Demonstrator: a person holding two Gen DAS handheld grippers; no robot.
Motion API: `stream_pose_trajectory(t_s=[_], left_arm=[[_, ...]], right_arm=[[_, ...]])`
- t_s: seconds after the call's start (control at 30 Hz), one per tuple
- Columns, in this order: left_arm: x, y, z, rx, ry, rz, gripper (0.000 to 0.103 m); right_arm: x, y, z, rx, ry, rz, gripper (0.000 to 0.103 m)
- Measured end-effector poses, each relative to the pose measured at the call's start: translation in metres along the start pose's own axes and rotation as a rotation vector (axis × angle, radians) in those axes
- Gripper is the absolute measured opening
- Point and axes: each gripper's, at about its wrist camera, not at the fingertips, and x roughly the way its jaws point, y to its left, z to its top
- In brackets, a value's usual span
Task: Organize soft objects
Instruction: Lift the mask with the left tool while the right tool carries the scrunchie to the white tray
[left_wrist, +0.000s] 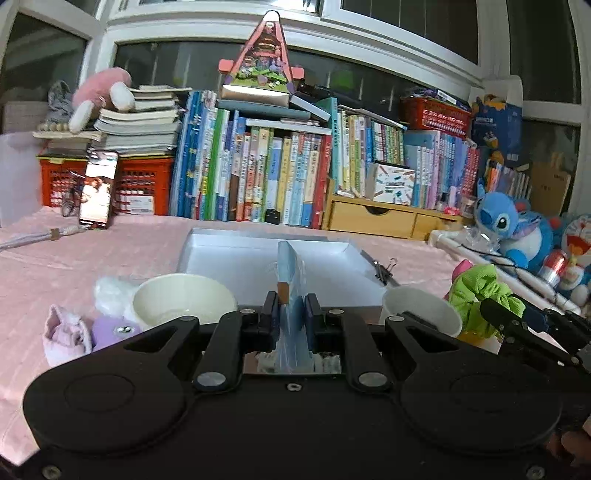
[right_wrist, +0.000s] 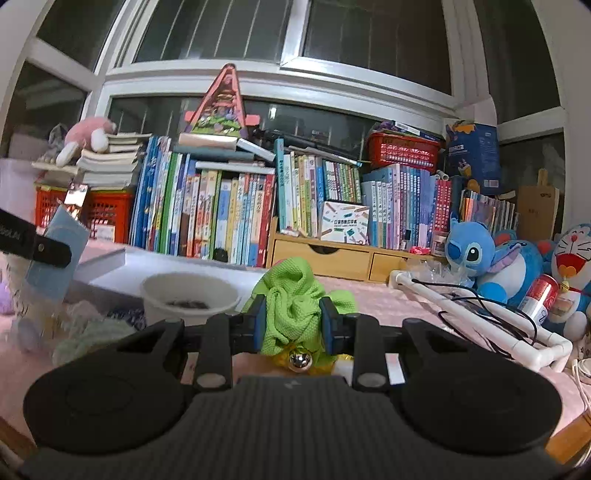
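Observation:
My left gripper (left_wrist: 291, 306) is shut on a thin blue packet in clear wrap (left_wrist: 289, 269), which stands upright between the pads above the pink tablecloth. In the right wrist view the same packet (right_wrist: 61, 247) hangs at the far left, under a black finger. My right gripper (right_wrist: 291, 314) is shut on a crumpled lime-green scrunchie (right_wrist: 291, 302), both blue pads pressed into it. A silver bell (right_wrist: 299, 360) on something yellow shows just below it. From the left wrist view the scrunchie (left_wrist: 476, 291) and right gripper (left_wrist: 511, 314) sit at the right.
A shallow white box (left_wrist: 229, 251) lies ahead, with a white bowl (left_wrist: 184, 299) and a paper cup (left_wrist: 417, 306) in front of it. Pink, white and purple soft items (left_wrist: 110, 328) lie left. Books line the back. Blue plush toys (right_wrist: 476, 254), a can (right_wrist: 541, 295) and a white pipe frame (right_wrist: 480, 321) crowd the right.

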Motion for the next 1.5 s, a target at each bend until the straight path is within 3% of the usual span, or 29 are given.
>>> stream_pose_trajectory(t_s=[0.2,0.43,0.63,0.8,1.0,1.27,1.5], left_arm=[[0.016,0.017,0.033,-0.038,0.057,-0.060,0.013],[0.045,0.024,0.074,-0.042,0.108,-0.083,0.013],[0.096,0.025,0.099,-0.061,0.258,-0.137,0.013],[0.147,0.032,0.115,-0.116,0.370,-0.128,0.013],[0.213,0.050,0.113,-0.268,0.545,-0.139,0.013],[0.264,0.051,0.116,-0.290,0.591,-0.091,0.013],[0.283,0.051,0.105,-0.293,0.637,-0.067,0.013]], right_arm=[[0.016,-0.024,0.018,0.116,0.019,0.054,0.034],[0.051,-0.049,0.043,0.258,0.114,0.176,0.034],[0.080,-0.052,0.071,0.264,0.146,0.265,0.034],[0.115,-0.044,0.091,0.245,0.219,0.338,0.034],[0.167,-0.021,0.104,0.226,0.357,0.386,0.034],[0.221,0.010,0.090,0.214,0.512,0.397,0.034],[0.248,0.026,0.071,0.240,0.638,0.420,0.034]])
